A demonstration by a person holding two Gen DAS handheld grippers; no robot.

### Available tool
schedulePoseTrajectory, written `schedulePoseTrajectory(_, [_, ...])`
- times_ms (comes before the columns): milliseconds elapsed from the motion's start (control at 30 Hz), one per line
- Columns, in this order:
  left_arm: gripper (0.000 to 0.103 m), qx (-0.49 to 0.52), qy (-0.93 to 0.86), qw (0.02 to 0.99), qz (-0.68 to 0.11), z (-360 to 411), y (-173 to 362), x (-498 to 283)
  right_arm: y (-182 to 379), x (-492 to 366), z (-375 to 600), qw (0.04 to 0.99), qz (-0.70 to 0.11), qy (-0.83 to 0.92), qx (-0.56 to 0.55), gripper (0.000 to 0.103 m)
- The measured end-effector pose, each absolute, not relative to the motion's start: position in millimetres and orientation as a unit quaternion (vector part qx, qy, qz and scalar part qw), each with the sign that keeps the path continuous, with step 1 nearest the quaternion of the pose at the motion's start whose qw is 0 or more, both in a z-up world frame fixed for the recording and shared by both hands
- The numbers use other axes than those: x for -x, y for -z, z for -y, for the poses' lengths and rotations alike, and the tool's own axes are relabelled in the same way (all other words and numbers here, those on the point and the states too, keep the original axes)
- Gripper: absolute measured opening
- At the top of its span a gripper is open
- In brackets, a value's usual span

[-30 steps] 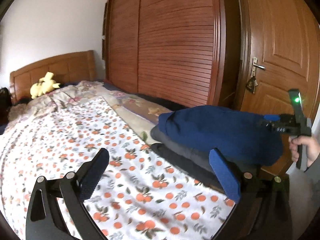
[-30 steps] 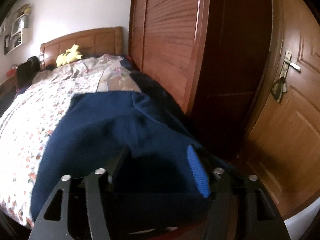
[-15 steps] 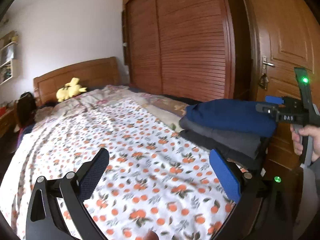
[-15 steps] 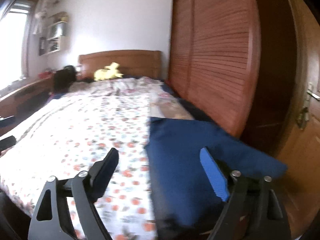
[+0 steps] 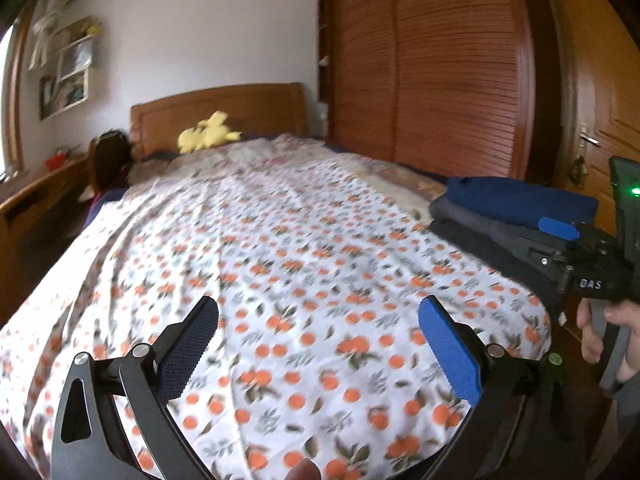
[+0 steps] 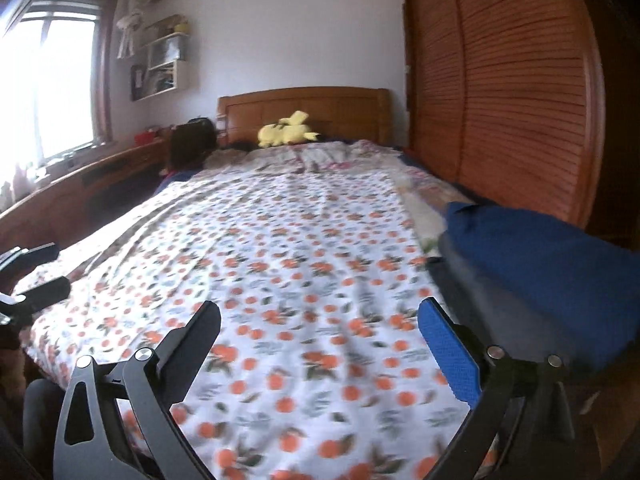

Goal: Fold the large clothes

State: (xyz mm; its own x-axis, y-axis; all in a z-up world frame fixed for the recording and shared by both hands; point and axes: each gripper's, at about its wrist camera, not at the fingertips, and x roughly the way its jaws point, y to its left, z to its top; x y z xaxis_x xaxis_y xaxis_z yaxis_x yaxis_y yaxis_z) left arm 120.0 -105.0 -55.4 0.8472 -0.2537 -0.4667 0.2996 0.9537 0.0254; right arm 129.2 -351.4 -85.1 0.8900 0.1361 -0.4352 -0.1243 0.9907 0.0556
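A folded navy blue garment [image 5: 520, 200] lies on top of a stack of folded dark grey clothes [image 5: 492, 236] at the right edge of the bed [image 5: 280, 240]. The navy garment shows in the right wrist view [image 6: 540, 256] at the right. My left gripper [image 5: 320, 344] is open and empty above the orange-patterned bedspread. My right gripper [image 6: 320, 344] is open and empty, just left of the stack. It also shows in the left wrist view [image 5: 560, 236], held by a hand beside the stack.
A yellow plush toy [image 5: 208, 136] lies by the wooden headboard [image 5: 224, 108]. A slatted wardrobe [image 5: 432, 68] and a door [image 5: 600, 120] stand to the right. A desk [image 6: 80, 176] runs under the window on the left. The left gripper's fingers [image 6: 36, 276] show at the left edge.
My right gripper has let go of the navy garment and pulled back to the left of the stack. Both cameras have tilted up and swung left over the bed.
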Motion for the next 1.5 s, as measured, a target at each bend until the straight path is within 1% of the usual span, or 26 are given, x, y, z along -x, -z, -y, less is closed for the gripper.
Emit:
schedulePoseTrajectory(267, [0.101, -0.021, 0.069, 0.965, -0.253, 46.8, 80.5, -107.1, 105.8, -121.1, 279.6, 0.966, -0.228, -0.123, -0.008, 0.095])
schedulePoseTrajectory(600, [0.101, -0.010, 0.012, 0.973, -0.229, 0.8, 61.0, -65.7, 106.8, -96.5, 236.9, 0.966, -0.219, -0.138, -0.013, 0.095])
schedulePoseTrajectory(1133, [0.101, 0.012, -0.013, 0.985, -0.174, -20.5, 0.7, -8.4, 51.4, -60.1, 219.2, 0.975, -0.163, -0.146, -0.027, 0.095])
schedulePoseTrajectory(1500, [0.101, 0.017, -0.007, 0.989, -0.149, -15.0, -17.5, 17.6, 27.9, -34.2, 227.2, 0.982, -0.134, -0.134, -0.023, 0.095])
